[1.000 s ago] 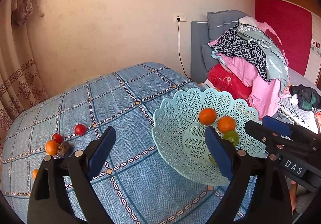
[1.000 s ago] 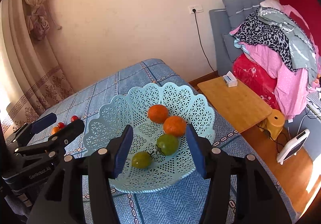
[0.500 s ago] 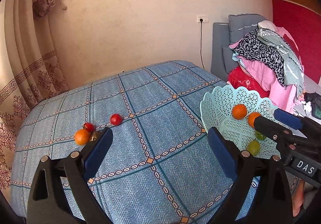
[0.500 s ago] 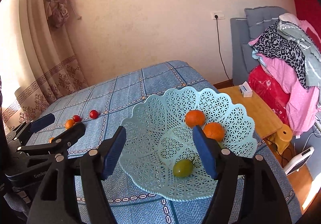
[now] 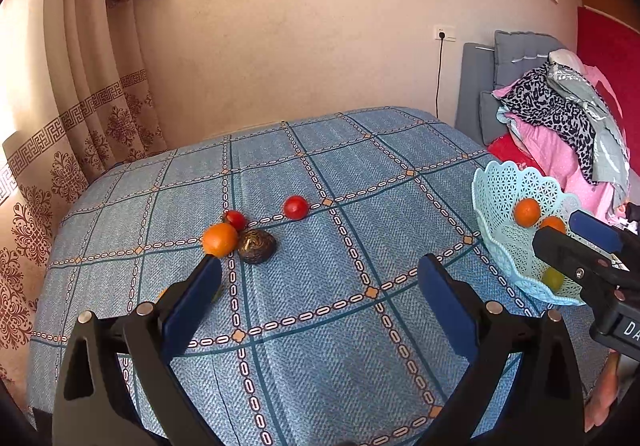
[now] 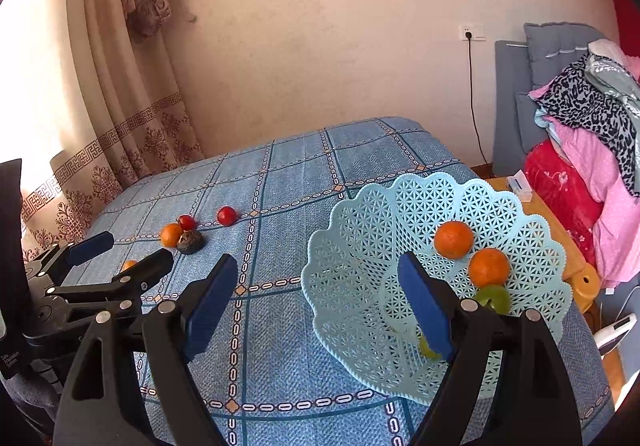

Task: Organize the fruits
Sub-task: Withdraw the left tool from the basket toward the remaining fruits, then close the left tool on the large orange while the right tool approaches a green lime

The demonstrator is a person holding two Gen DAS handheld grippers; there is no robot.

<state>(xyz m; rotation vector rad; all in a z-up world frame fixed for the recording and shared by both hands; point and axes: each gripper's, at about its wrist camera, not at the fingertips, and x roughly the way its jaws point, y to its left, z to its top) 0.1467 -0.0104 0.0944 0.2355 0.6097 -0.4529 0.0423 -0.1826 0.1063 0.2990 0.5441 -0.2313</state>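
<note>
The left gripper (image 5: 320, 294) hangs with fingers spread wide and nothing between them, facing the loose fruit near the bed's left edge — my guess is it's lining up for the next pick. There a round orange tangerine (image 5: 219, 239) touches a dark wrinkled brown fruit (image 5: 256, 241), a small red tomato (image 5: 235, 219) sits just behind, and a second red tomato (image 5: 296, 207) lies a little apart. The right gripper (image 6: 316, 302) is equally wide open and empty, hovering by the pale blue lattice plastic basket (image 6: 360, 246) near the bed's right edge — it holds two oranges (image 6: 453, 239) and green fruit (image 6: 496, 298), partly hidden.
</note>
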